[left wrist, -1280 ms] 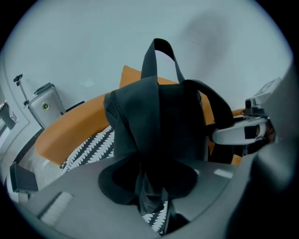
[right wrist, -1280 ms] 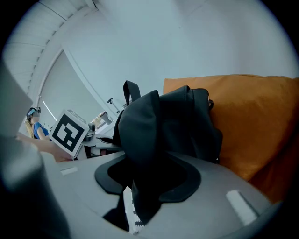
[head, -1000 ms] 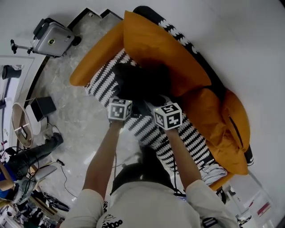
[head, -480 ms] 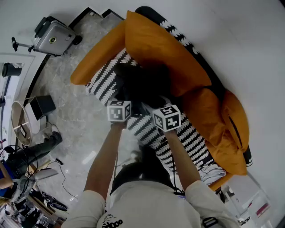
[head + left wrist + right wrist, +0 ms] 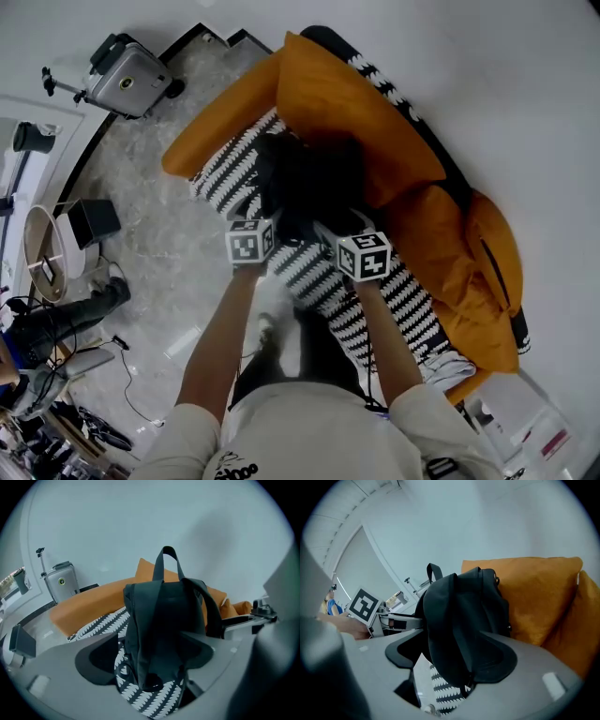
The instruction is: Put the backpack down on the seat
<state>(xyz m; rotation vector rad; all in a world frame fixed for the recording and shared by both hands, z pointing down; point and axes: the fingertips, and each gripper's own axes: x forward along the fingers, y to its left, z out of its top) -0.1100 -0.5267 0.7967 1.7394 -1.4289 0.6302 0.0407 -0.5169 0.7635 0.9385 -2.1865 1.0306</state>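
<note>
1. Sofa [image 5: 427, 202]: it runs diagonally through the head view, set against the white wall [image 5: 525, 84]. Its seat [image 5: 403, 291] carries a black-and-white patterned cover. A large orange back cushion [image 5: 347, 103] stands along the rear of the seat, with more orange cushions piled at the right end.

2. Floor [image 5: 150, 216]: pale marbled stone, to the left of the sofa.

3. Backpack [image 5: 314, 183]: black. It stands upright on the patterned seat with its rear toward the orange back cushion. In the left gripper view the backpack [image 5: 159, 620] shows its top carry loop standing up and its shoulder straps hanging down the near face. In the right gripper view the backpack [image 5: 464, 616] rests directly in front of the orange cushion, base down on the cover.

4. Suitcase [image 5: 131, 80]: grey, hard-shell, standing on the floor well apart from the sofa, near the wall.

5. My left claw [image 5: 255, 214]: I hold it at the backpack's left side. Its jaws are opening and stand wide. The lower part of the backpack sits between them; I see no pad pressing the fabric.

6. My right claw [image 5: 330, 231]: I hold it at the backpack's right side. Its jaws are also opening and stand wide, with the backpack's lower corner between them, not clamped.
</note>
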